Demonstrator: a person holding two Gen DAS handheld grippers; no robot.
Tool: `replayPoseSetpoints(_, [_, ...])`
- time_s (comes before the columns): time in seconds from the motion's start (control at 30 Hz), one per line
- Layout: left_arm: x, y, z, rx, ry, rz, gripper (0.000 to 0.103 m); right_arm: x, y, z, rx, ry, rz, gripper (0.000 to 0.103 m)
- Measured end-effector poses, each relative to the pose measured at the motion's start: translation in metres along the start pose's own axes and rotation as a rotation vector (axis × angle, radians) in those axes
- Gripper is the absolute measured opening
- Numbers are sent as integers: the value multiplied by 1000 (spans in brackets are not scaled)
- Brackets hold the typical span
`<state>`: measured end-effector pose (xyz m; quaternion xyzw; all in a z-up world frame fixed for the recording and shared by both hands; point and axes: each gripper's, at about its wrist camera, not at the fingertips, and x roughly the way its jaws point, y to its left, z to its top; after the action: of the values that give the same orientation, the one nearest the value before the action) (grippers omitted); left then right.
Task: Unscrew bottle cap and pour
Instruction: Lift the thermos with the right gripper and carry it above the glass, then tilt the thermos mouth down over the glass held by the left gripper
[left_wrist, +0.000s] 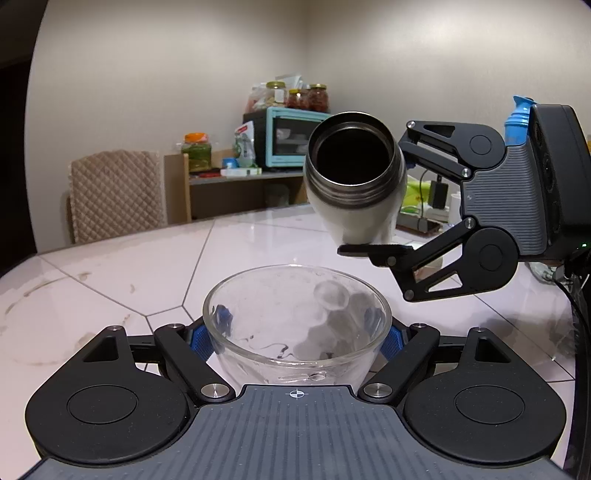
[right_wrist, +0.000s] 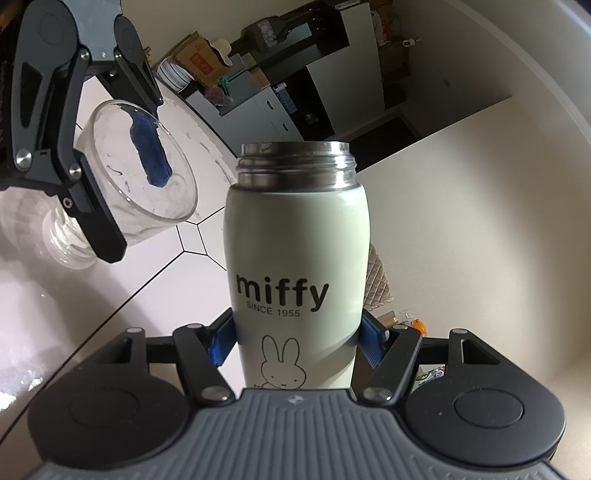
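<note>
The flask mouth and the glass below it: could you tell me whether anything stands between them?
Nothing visible does. The flask, cap off, is tilted in the right gripper above the glass, held in the left gripper; only open air lies between.

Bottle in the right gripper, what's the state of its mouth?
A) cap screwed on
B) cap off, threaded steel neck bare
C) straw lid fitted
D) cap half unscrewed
B: the miffy bottle shows bare steel threads and a dark open mouth, tipped over the glass bowl.
</note>
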<state>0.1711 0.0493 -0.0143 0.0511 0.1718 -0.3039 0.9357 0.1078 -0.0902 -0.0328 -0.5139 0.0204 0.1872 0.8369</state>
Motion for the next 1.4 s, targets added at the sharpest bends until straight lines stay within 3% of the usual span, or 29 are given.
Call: replayPoseSetpoints(1.4, [0, -8, -5, -6, 4, 0, 87, 14, 25, 6, -272, 1, -70, 70])
